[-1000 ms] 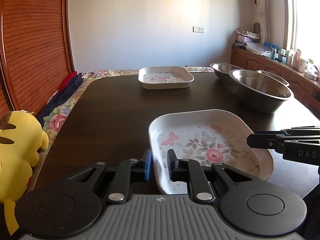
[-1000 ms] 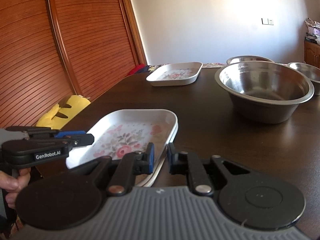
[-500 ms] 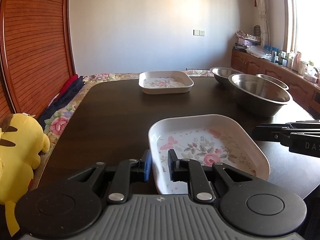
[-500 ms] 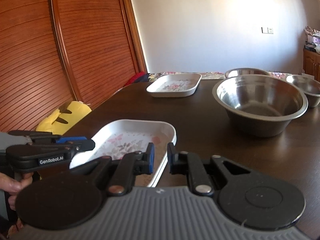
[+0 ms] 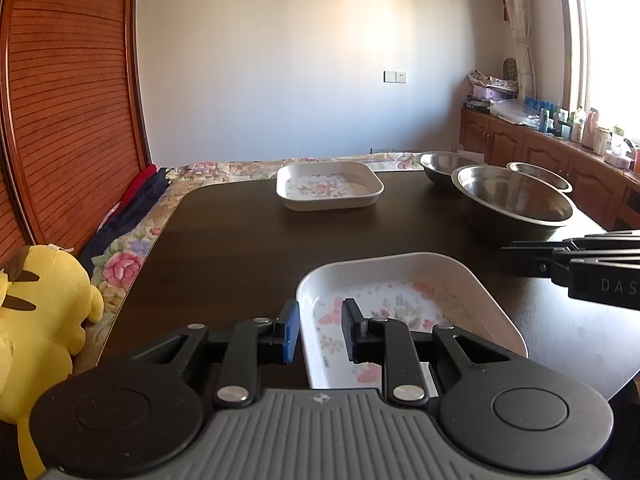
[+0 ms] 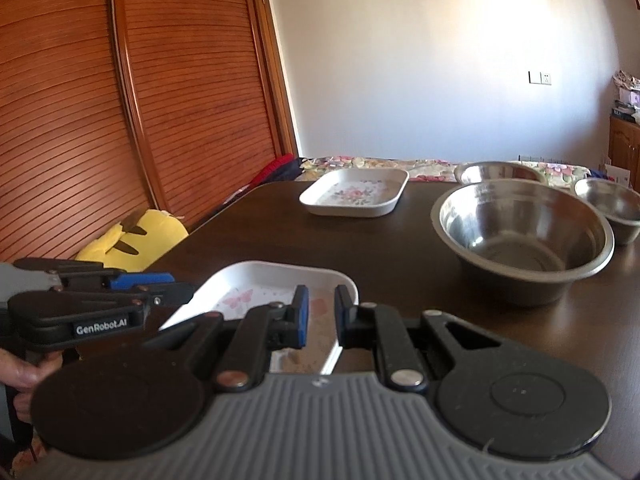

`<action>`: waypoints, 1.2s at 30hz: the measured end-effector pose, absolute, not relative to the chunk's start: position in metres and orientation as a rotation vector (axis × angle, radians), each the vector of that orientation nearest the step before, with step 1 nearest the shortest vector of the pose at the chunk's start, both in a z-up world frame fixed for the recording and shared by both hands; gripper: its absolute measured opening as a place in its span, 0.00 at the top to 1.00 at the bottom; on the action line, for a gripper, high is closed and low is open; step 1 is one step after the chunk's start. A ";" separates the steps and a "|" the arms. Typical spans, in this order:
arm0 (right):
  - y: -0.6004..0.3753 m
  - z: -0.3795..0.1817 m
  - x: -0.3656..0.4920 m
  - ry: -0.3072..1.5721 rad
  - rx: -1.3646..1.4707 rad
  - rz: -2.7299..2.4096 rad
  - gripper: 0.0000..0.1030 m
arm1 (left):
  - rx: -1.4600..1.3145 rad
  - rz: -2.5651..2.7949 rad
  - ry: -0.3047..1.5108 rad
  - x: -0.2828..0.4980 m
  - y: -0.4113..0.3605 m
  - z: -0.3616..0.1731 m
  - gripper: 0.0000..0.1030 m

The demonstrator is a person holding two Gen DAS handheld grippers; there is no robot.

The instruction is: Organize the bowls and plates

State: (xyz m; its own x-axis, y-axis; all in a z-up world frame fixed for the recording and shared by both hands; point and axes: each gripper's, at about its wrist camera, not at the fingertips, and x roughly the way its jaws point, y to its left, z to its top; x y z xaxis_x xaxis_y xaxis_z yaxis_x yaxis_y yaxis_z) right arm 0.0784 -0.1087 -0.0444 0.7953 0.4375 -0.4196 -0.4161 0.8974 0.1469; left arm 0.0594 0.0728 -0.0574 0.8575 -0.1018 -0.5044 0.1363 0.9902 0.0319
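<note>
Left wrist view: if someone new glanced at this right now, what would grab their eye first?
Probably the near floral plate at the front edge of the dark table, its left rim between the jaws of the left gripper, which have just been opening. Next, the big steel bowl at right and the yellow plush toy off the table's left.

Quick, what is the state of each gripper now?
Left gripper: open, jaws just opening, near plate rim between them.
Right gripper: shut on near plate rim.
</note>
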 end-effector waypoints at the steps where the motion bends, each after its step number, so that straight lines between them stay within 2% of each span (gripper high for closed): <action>1: -0.108 -0.042 0.081 0.460 0.044 0.460 0.85 | 0.068 -0.126 0.524 0.061 0.073 -0.056 0.74; 22: -0.092 0.012 0.143 0.408 -0.030 0.482 0.85 | 0.063 -0.095 0.491 0.133 0.089 -0.014 0.70; 36: -0.089 0.020 0.185 0.433 -0.043 0.492 0.85 | 0.064 -0.084 0.509 0.178 0.089 -0.005 0.70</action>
State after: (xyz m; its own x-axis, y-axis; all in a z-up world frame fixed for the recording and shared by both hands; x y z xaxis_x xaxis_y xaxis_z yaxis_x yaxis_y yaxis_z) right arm 0.1849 -0.0891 0.0196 0.7929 0.4486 -0.4124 -0.4666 0.8822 0.0626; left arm 0.1775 0.0891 -0.0055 0.8701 -0.0645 -0.4887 0.0962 0.9946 0.0400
